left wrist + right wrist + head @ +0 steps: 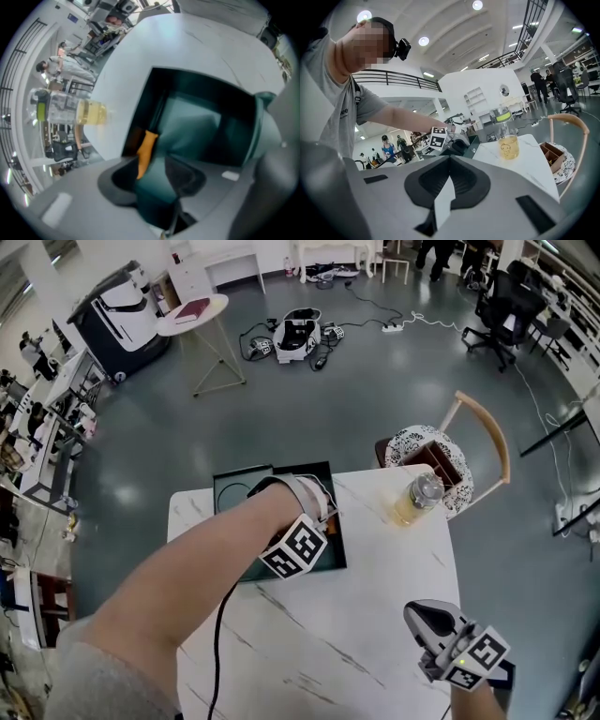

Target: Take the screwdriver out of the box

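Screwdriver (pixel 146 151), orange handle only, lies in the box (pixel 201 124) by its wall, long axis pointing away, just ahead of our left gripper (pixel 157 164), whose jaws stand apart, clamping nothing. Right gripper (pixel 427 617), closed and empty, is well apart. Head view hides the tool under our arm

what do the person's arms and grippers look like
The left gripper and right gripper have grey shells, dark pads, each with a cube of black-and-white square markers. A black cable trails from the left one. The sleeve is grey, short.
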Action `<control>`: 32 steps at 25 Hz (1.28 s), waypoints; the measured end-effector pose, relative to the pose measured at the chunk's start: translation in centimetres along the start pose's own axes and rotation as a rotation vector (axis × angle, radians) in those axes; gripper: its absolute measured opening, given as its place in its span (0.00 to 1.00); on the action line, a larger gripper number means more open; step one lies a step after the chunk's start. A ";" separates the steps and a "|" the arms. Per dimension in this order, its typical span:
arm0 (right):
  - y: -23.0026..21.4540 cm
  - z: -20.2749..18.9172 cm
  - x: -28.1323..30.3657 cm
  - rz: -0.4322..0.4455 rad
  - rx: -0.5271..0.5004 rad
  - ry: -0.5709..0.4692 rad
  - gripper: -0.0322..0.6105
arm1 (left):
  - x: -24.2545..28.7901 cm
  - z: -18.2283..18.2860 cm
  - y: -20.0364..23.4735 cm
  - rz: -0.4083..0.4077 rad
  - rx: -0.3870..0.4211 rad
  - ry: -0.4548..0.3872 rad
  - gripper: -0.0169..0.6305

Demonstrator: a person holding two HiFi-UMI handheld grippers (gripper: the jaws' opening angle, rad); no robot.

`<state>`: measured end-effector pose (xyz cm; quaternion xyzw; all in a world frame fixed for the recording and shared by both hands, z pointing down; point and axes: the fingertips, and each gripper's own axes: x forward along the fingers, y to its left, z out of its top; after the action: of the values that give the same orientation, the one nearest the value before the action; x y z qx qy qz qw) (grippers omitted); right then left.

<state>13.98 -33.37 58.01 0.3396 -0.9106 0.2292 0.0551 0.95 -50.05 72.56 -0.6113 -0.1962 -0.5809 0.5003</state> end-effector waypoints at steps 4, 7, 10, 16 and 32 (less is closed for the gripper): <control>0.2 -0.3 0.2 0.005 0.008 0.007 0.05 | -0.2 -0.1 1.0 0.043 0.013 -0.003 0.14; 0.3 -0.3 0.2 0.006 0.012 0.007 0.05 | -0.2 -0.1 1.2 0.043 0.036 -0.006 0.13; 0.4 -0.2 0.0 0.005 0.015 0.005 0.05 | -0.4 0.0 1.0 0.041 0.043 -0.010 0.12; 0.5 0.3 -0.3 0.006 0.021 -0.012 0.05 | -1.1 -1.0 -1.4 -0.065 0.054 -0.002 0.09; 0.7 0.3 -0.5 0.017 0.033 -0.025 0.05 | 0.3 -0.9 0.3 -0.067 0.003 0.048 0.34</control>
<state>13.95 -32.73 57.38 0.3357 -0.9100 0.2406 0.0364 0.77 -51.02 72.55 -0.5896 -0.2054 -0.6117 0.4858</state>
